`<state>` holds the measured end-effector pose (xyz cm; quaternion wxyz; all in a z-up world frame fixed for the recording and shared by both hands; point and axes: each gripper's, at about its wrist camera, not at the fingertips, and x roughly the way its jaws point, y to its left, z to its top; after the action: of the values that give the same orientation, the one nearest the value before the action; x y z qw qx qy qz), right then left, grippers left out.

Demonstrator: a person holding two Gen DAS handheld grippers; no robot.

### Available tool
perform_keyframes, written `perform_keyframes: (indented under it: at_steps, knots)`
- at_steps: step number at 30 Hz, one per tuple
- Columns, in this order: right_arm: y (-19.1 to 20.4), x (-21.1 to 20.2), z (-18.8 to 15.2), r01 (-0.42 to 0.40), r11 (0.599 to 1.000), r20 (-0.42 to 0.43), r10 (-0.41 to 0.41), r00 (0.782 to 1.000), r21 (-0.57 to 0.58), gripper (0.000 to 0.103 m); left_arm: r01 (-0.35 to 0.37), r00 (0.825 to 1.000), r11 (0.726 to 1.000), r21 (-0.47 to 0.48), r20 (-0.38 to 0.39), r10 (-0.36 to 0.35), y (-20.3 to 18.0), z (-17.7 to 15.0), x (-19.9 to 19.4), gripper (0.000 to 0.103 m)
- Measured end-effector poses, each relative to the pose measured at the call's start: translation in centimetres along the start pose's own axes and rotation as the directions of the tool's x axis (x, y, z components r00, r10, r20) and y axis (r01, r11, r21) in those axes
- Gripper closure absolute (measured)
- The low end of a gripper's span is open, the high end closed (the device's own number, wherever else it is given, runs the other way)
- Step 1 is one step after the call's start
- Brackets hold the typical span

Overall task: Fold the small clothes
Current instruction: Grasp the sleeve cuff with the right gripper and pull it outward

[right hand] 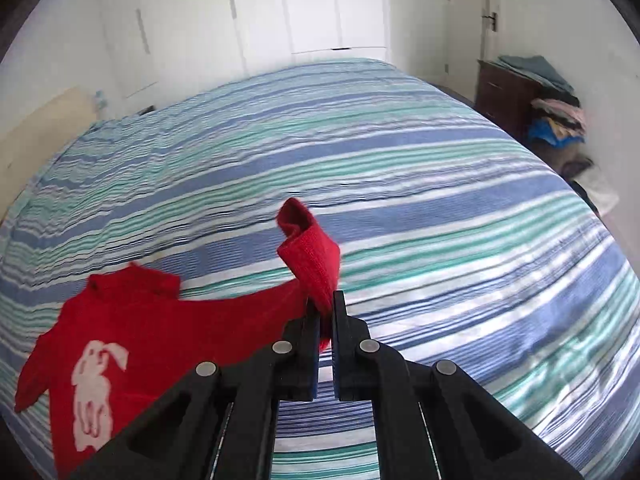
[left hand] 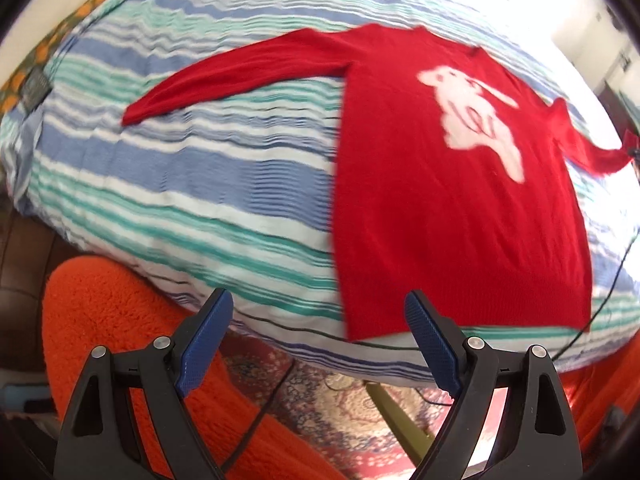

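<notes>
A red knit sweater [left hand: 440, 208] with a white rabbit [left hand: 476, 116] lay on the striped bed [left hand: 200, 184]. The right tongs [right hand: 326, 304] pinched its ribbed cuff [right hand: 310, 248]; the left tongs [left hand: 320, 312] hung released.

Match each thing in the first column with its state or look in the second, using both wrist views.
Column 1:
1. red sweater
2. left tongs
3. right tongs
4. bedspread

Column 2:
A. shut on a sleeve cuff
B. striped blue, green and white
C. open, holding nothing
D. lying flat, white rabbit showing

Pairs: 1-D, 2-C, 3-A, 4-B
</notes>
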<state>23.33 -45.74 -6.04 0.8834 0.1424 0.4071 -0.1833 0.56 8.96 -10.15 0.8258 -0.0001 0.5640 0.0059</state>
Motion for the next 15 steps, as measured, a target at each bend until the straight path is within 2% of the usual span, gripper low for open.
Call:
perform_keyframes:
  at_steps: [3, 7, 11, 15]
  knots:
    - [-3.9, 2.6, -0.1, 0.035, 0.998, -0.027, -0.034, 0.999, 0.061, 0.099, -0.007, 1.0, 0.998, 0.063, 0.015, 0.006, -2.3, 0.0, -0.8, 0.014]
    - [-7.4, 4.5, -0.9, 0.087, 0.995, -0.055, -0.083, 0.995, 0.058, 0.099, -0.023, 1.0, 0.99, 0.138, 0.016, 0.021, -4.9, -0.2, -1.1, 0.014]
    - [-9.3, 6.4, -3.0, 0.137, 0.989, -0.125, -0.129, 0.984, 0.057, 0.099, -0.035, 0.999, 0.98, 0.194, -0.006, 0.037, -6.4, -0.7, -0.7, 0.014]
    - [-10.3, 6.9, -4.9, 0.151, 0.987, -0.158, -0.14, 0.977, 0.058, 0.099, -0.039, 0.999, 0.978, 0.205, -0.025, 0.045, -6.7, -0.9, -0.4, 0.014]
